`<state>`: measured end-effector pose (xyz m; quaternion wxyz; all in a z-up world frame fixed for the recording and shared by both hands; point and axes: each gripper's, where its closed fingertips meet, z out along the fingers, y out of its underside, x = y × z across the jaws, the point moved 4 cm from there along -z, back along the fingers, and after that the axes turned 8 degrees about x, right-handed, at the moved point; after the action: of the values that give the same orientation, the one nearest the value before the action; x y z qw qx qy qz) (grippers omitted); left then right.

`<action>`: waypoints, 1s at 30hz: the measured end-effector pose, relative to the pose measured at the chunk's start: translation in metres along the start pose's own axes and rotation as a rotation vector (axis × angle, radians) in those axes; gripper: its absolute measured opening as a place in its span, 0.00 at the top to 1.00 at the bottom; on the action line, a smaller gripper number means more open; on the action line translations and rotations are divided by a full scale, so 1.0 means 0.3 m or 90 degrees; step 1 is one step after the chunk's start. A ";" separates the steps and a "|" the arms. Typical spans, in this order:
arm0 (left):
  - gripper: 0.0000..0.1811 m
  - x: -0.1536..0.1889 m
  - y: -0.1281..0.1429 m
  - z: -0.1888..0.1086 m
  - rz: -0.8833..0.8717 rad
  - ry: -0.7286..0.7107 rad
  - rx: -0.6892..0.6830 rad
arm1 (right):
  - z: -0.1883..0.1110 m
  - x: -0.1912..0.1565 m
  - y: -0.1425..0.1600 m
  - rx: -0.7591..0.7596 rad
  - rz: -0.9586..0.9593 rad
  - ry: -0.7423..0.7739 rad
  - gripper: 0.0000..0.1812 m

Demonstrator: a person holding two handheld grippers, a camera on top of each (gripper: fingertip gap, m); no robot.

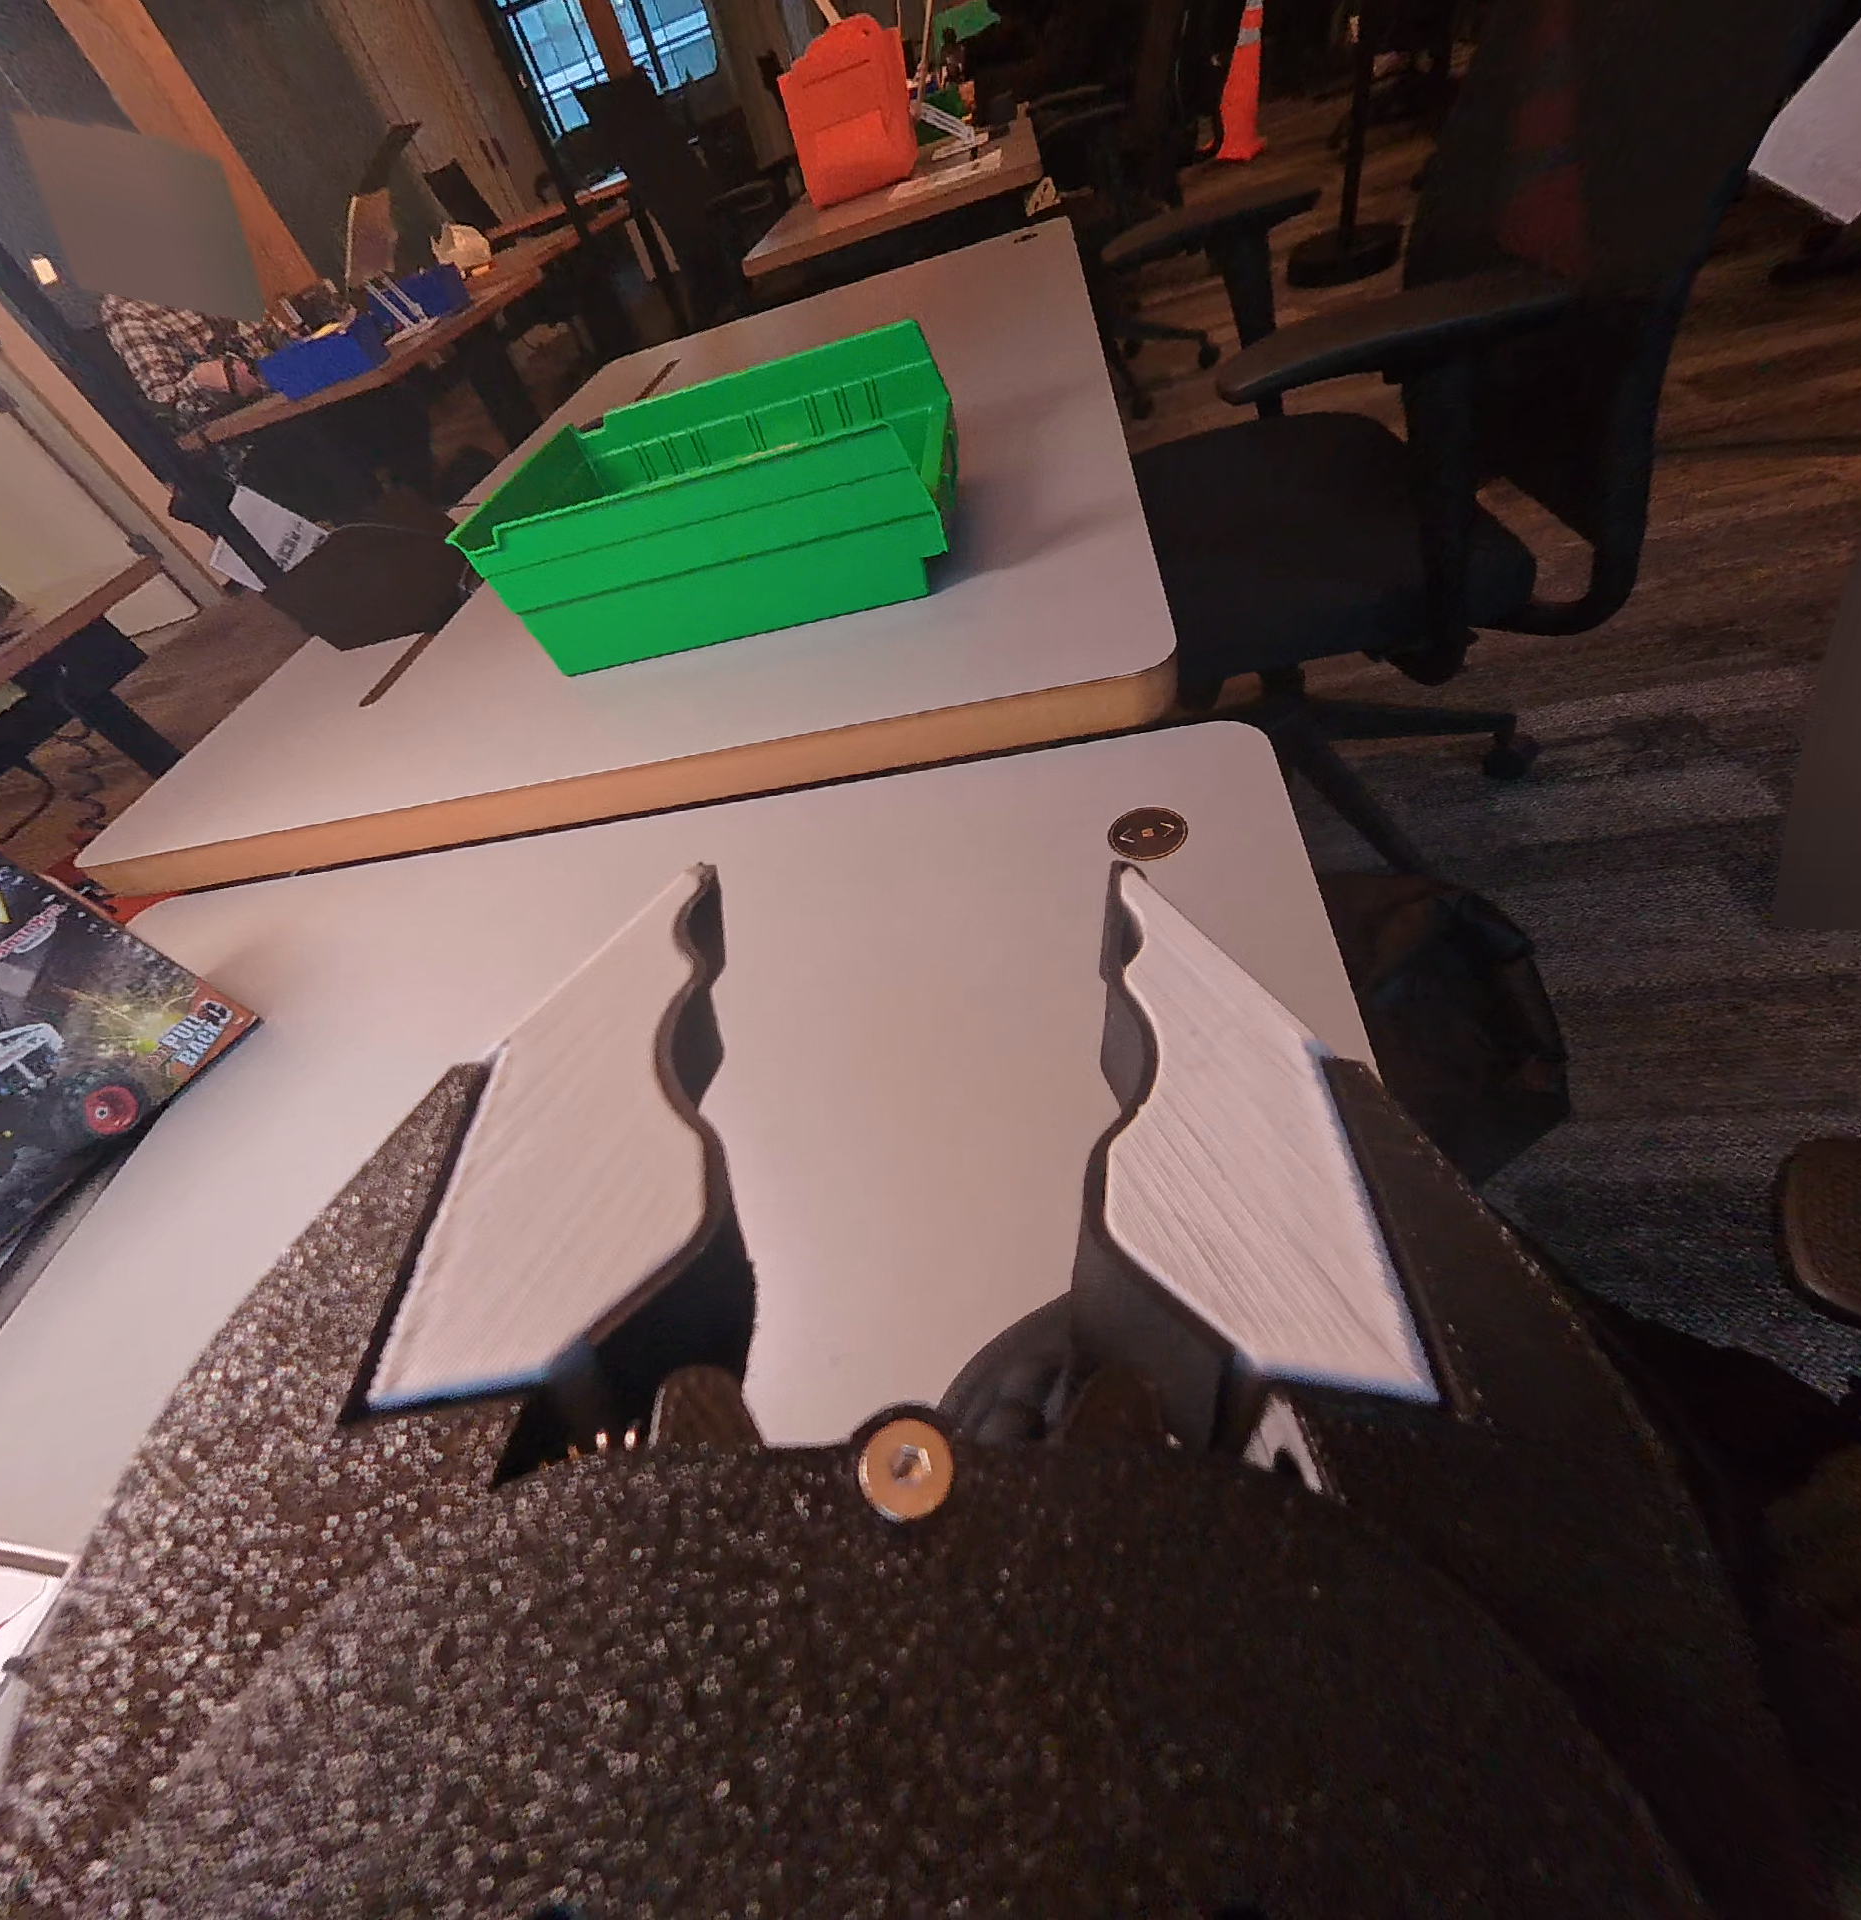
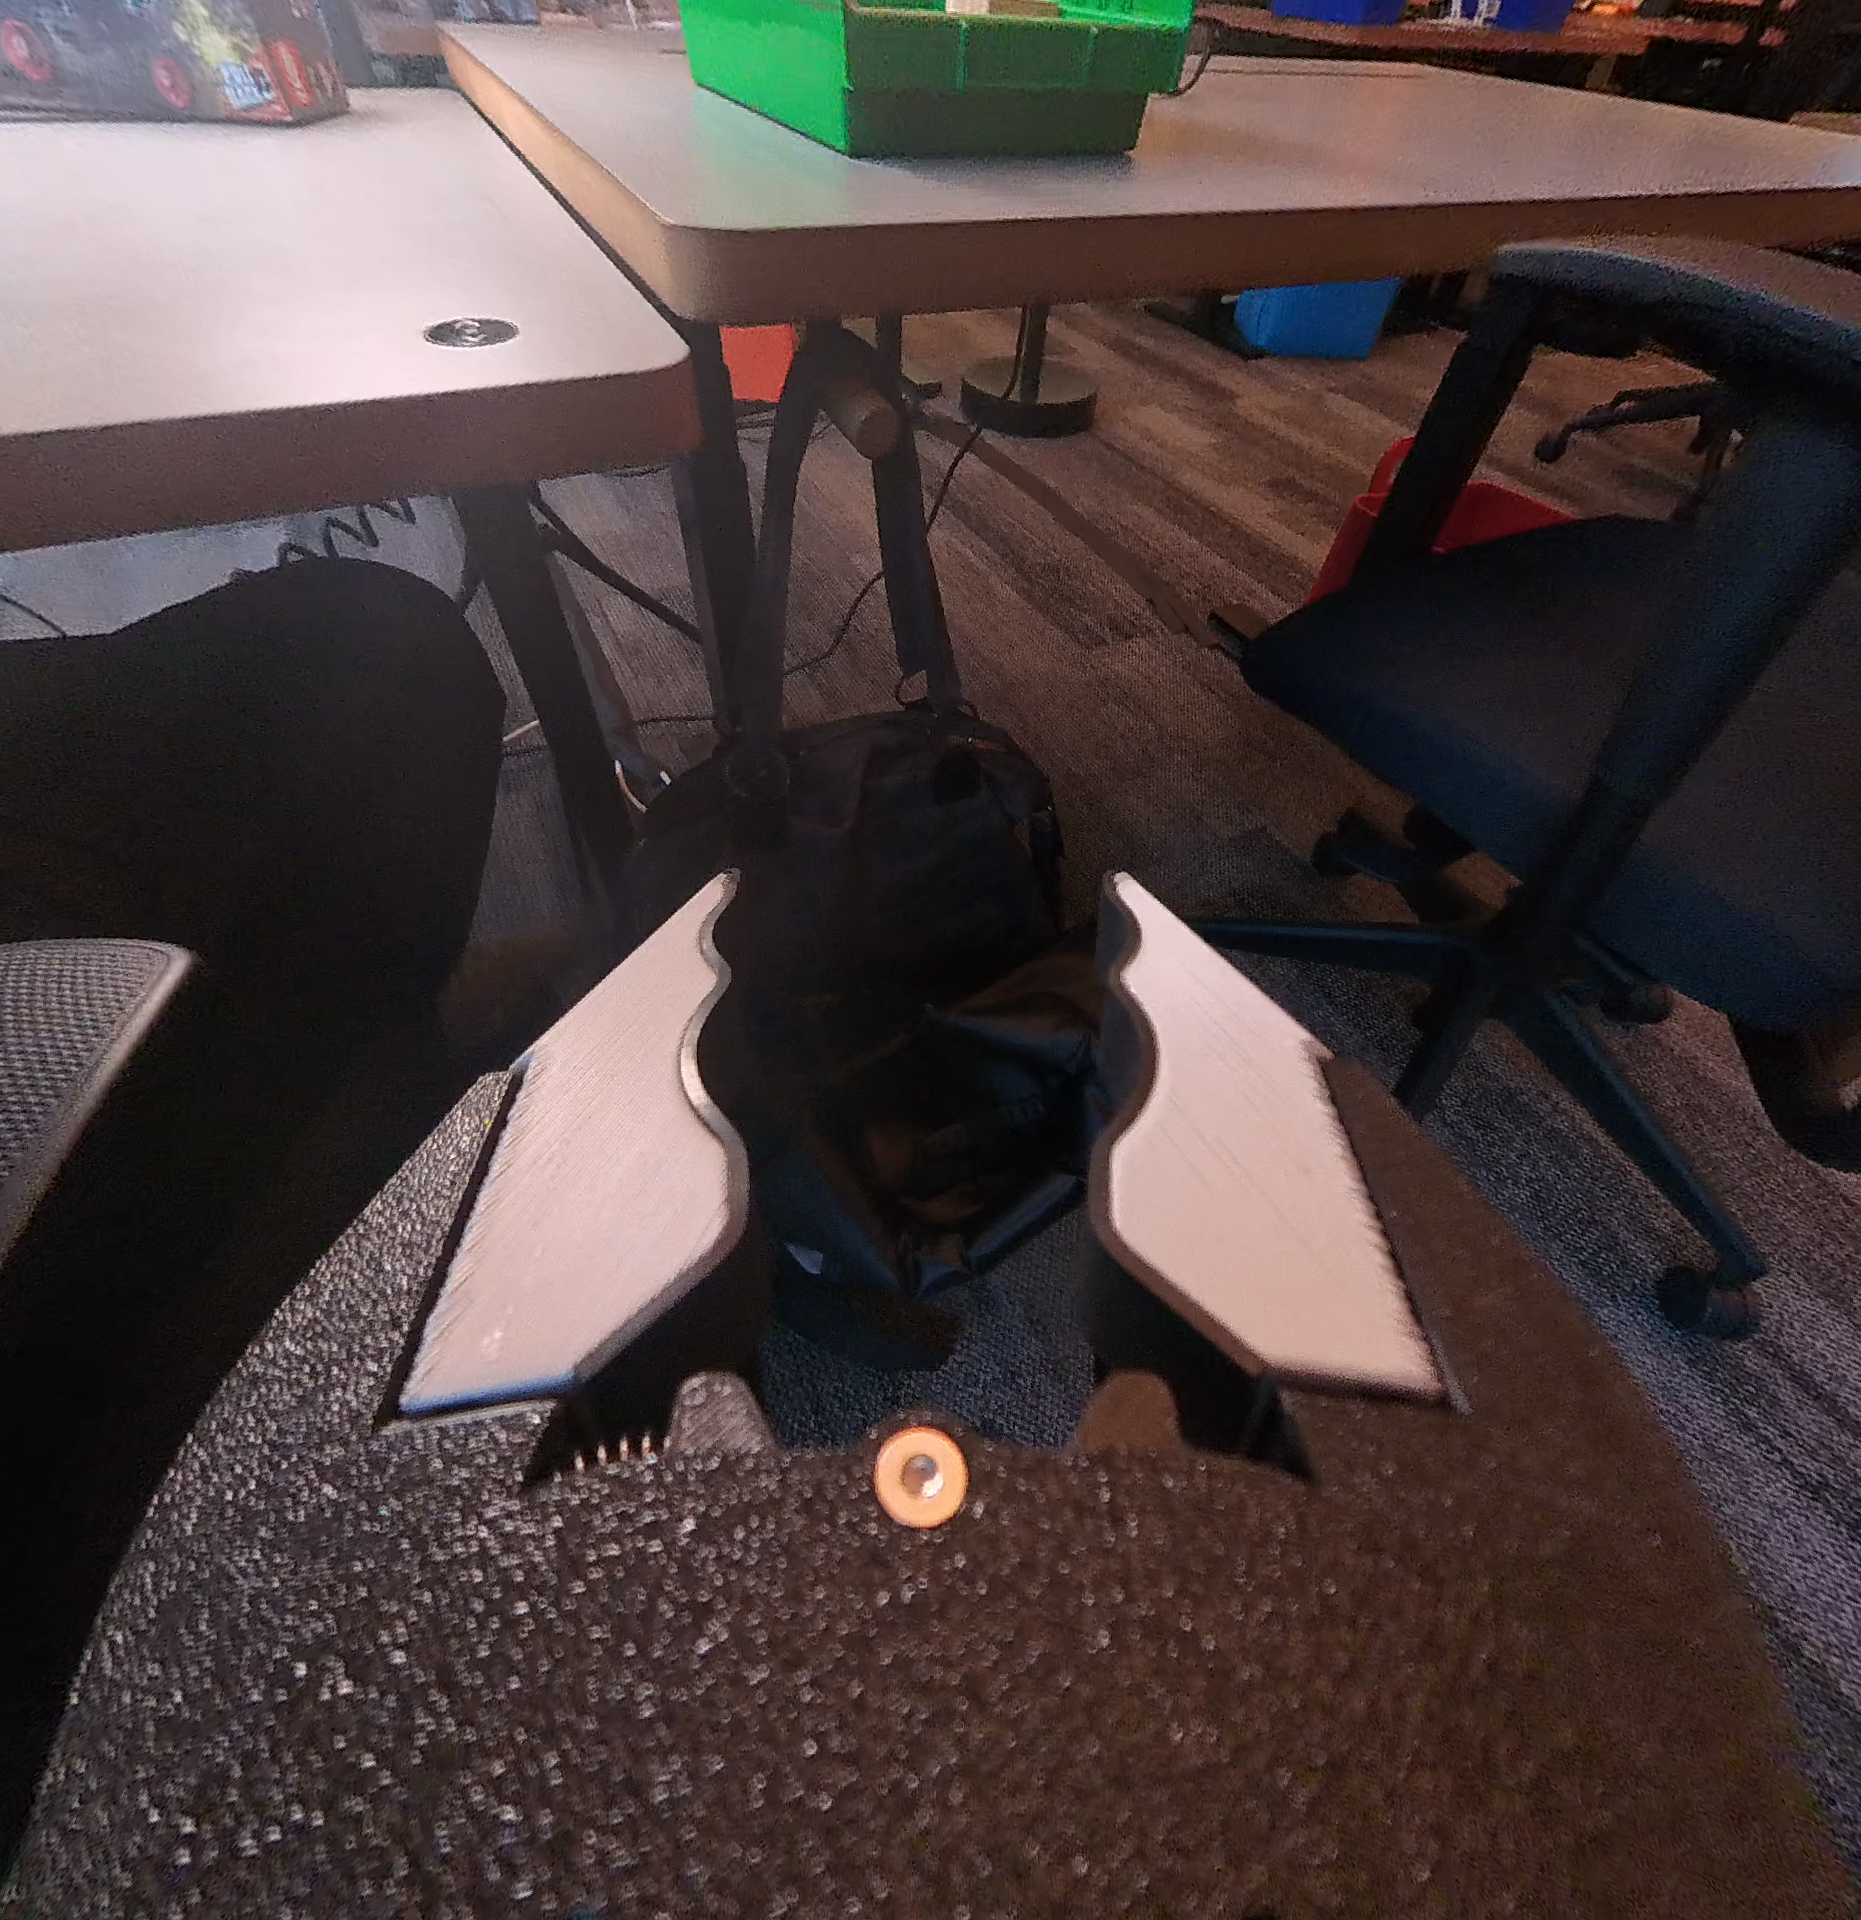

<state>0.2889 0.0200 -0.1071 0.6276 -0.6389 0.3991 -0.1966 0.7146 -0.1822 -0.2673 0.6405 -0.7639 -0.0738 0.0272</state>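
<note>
Left gripper [image 1: 910, 883] spread empty above near table [image 1: 905, 1039], green bin [image 1: 718, 530] at 11 o'clock; right gripper [image 2: 921, 883] spread empty (below table height) over black bag [image 2: 905, 862].

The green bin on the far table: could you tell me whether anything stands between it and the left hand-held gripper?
Nothing visible does. The left hand-held gripper is open over the bare near table, and only the seam between the tables lies before the green bin.

Green bin [image 1: 718, 520] on far table [image 1: 1061, 582]; toy box [image 1: 64, 1070] on near table [image 1: 905, 1039].
</note>
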 end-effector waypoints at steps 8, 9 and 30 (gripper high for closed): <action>0.60 0.009 0.032 -0.056 -0.040 0.023 0.011 | 0.032 -0.075 -0.087 -0.021 -0.010 -0.036 0.63; 0.60 0.010 0.036 -0.073 -0.045 0.022 0.011 | 0.037 -0.086 -0.096 -0.026 -0.015 -0.044 0.63; 0.60 0.409 0.231 -0.850 -0.160 -0.081 0.022 | -0.405 -0.503 -0.045 -0.094 -0.095 -0.191 0.62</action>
<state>0.1530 -0.2298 -0.1698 0.6331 -0.6840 0.2717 -0.2398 0.5811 -0.3207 -0.2404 0.5647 -0.7886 -0.2268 0.0882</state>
